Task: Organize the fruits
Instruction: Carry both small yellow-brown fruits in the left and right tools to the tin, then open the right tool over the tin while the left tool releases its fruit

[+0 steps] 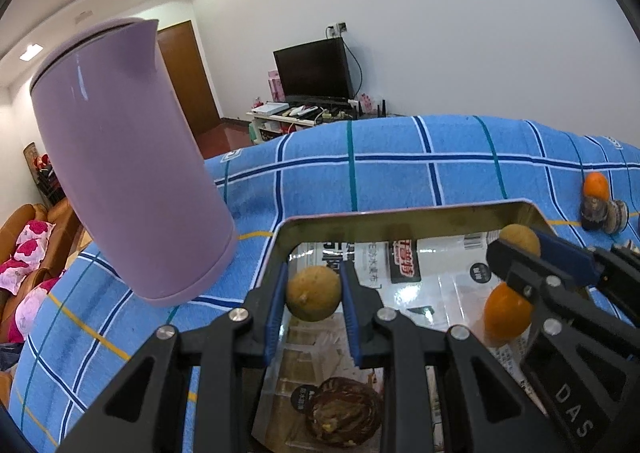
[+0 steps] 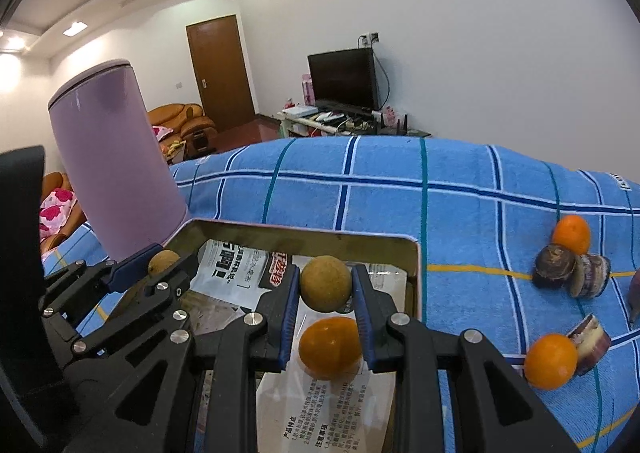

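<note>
Now each claw, left [image 1: 314, 299] and right [image 2: 326, 285], clamps one tan fruit.

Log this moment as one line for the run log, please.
left gripper: shut on brown fruit | right gripper: shut on second brown fruit | both over tray | tray holds orange

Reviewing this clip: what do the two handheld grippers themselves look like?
Both the left gripper and right gripper are matte black linkage frames with silver pivot bolts and blue ribbed pads on the fingers. White "DAS" lettering marks one body. No hands, sleeves or cables show.
</note>
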`<state>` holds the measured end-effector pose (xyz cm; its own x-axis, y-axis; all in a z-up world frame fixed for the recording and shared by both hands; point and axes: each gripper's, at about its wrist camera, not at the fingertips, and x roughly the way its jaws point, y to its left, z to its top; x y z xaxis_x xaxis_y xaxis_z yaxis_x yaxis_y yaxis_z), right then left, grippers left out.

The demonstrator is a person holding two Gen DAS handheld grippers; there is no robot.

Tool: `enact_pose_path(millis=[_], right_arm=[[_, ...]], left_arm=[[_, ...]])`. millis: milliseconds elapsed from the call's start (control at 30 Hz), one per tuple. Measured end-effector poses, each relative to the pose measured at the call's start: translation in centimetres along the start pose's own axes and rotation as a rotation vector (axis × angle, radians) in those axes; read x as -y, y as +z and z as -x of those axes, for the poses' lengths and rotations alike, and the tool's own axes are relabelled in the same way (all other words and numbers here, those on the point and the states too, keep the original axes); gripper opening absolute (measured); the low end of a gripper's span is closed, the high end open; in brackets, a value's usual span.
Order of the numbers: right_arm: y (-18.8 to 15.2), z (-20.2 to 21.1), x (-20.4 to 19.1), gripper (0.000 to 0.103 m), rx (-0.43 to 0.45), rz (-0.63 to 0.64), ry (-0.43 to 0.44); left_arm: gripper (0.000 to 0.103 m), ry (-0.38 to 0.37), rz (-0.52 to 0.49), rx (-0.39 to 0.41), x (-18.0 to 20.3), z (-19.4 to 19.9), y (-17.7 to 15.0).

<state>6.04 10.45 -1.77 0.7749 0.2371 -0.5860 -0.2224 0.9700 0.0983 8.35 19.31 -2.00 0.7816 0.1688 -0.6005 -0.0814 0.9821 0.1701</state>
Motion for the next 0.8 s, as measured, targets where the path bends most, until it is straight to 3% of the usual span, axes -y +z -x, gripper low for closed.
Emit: enact_pose_path(millis=[600, 633, 733, 800], right_arm=[[-0.2, 0.0, 0.4, 0.030, -0.006, -0.025, 0.180], [-0.3, 0.2, 0.4, 0.032, 0.000, -0.024, 0.183], [-0.4, 0.7, 0.1, 0.059, 0.021, -0.011, 0.192], [-0.4, 1.6, -0.1, 0.061, 0.069, 0.001, 0.169]], left_arm=[[0.028, -0.007, 0.016, -0.025, -0.3, -0.4, 0.0], [0.028, -0.007, 0.013, -0.025, -0.3, -0.4, 0.0], [0.028, -0.006, 0.009, -0.021, -0.2, -0.3, 0.0], [0.028, -0.004, 0.010, -0.021, -0.2, -0.3, 0.0]])
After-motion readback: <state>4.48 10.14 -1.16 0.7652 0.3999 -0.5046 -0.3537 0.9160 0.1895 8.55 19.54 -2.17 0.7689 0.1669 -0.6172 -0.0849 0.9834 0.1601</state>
